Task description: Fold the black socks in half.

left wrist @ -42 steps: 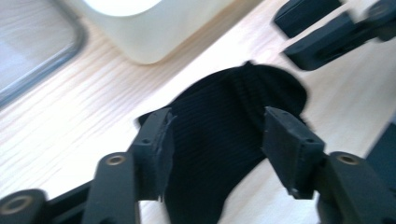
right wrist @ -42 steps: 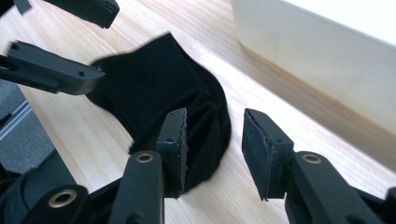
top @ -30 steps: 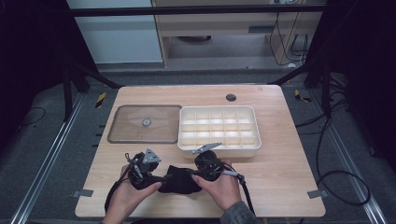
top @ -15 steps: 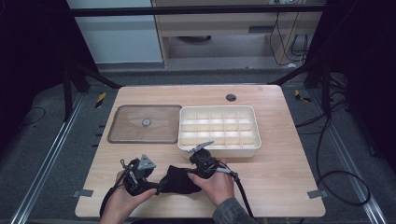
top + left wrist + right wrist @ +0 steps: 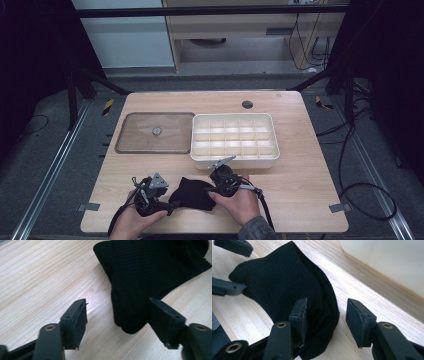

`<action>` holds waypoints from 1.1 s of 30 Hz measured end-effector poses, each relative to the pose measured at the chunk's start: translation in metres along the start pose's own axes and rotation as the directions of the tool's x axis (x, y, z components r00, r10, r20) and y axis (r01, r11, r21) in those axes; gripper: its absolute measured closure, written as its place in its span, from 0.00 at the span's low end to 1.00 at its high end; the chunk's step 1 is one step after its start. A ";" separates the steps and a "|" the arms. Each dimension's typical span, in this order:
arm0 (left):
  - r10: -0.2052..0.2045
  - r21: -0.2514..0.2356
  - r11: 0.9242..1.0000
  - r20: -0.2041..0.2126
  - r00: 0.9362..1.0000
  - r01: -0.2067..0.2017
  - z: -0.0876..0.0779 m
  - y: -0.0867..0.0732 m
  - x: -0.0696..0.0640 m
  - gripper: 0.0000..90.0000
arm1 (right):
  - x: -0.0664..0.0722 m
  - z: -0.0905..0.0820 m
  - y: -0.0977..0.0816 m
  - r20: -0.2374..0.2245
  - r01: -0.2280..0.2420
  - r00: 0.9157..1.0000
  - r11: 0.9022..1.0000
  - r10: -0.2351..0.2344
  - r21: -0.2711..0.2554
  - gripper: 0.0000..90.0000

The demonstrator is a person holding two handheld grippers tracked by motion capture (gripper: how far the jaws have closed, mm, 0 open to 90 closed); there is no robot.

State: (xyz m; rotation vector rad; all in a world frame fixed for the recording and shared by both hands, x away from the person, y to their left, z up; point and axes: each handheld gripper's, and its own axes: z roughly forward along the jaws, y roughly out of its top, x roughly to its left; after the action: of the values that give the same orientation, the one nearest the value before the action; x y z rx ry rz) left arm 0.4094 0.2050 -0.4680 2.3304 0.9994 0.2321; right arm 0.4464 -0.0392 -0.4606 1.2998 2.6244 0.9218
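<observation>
A black knit sock (image 5: 192, 194) lies flat on the wooden table near its front edge. My left gripper (image 5: 170, 202) is at the sock's left end, low over the wood. In the left gripper view the sock's end (image 5: 150, 270) lies between the jaws of the left gripper (image 5: 117, 300), close to the right one. These jaws have just been closing and do not pinch it. My right gripper (image 5: 211, 191) is at the sock's right end. There the sock's edge (image 5: 287, 282) sits between the open jaws of the right gripper (image 5: 327, 301), one over the fabric and one over bare wood.
A white compartment tray (image 5: 233, 157) stands just behind the right gripper, its wall (image 5: 387, 262) close by. A clear brownish lid (image 5: 135, 145) with a round knob (image 5: 156, 131) lies to its left. The table's front edge is right under the hands.
The left gripper has come down and toward the front edge at the sock's left end. The right gripper has barely moved, and the sock stays between the two.
</observation>
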 end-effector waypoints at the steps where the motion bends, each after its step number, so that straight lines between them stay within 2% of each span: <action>1: -0.002 0.000 1.000 0.010 1.000 0.002 0.001 0.000 0.000 0.42 | 0.000 0.000 0.000 0.000 0.010 1.000 1.000 -0.010 0.003 0.59; 6: 0.010 0.017 1.000 0.039 0.999 -0.010 0.004 0.001 -0.002 0.54 | -0.001 0.004 -0.001 -0.014 0.018 1.000 1.000 -0.018 0.023 0.61; 8: 0.011 0.027 1.000 0.049 0.999 -0.013 0.005 0.001 -0.002 0.60 | -0.001 0.005 -0.002 -0.022 0.023 1.000 0.999 -0.022 0.024 0.65; 14: 0.009 0.043 0.999 0.061 0.998 -0.011 0.007 0.004 -0.002 0.79 | 0.000 0.005 -0.005 -0.036 0.035 0.999 0.999 -0.033 0.035 0.68; 17: 0.008 0.052 0.999 0.064 0.998 -0.012 0.008 0.005 -0.002 0.84 | 0.000 0.005 -0.005 -0.037 0.043 0.998 0.998 -0.041 0.038 0.68; 25: 0.005 0.051 0.999 0.055 0.998 -0.007 0.007 0.006 -0.001 0.90 | 0.006 0.003 -0.008 -0.045 0.071 0.997 0.996 -0.069 0.047 0.66; 30: 0.004 0.048 0.999 0.052 0.999 -0.006 0.006 0.006 -0.001 0.90 | 0.010 0.004 -0.010 -0.049 0.099 0.994 0.994 -0.097 0.055 0.77; 33: 0.002 0.039 0.999 0.056 0.998 -0.004 0.004 0.007 -0.001 0.90 | 0.010 0.004 -0.010 -0.048 0.108 0.993 0.993 -0.106 0.053 0.80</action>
State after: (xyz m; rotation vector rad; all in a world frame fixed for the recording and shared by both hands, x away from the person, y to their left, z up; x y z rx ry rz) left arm 0.4146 0.1988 -0.4672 2.3604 0.9814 0.1495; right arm 0.4342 -0.0339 -0.4676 1.1494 2.7420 0.8786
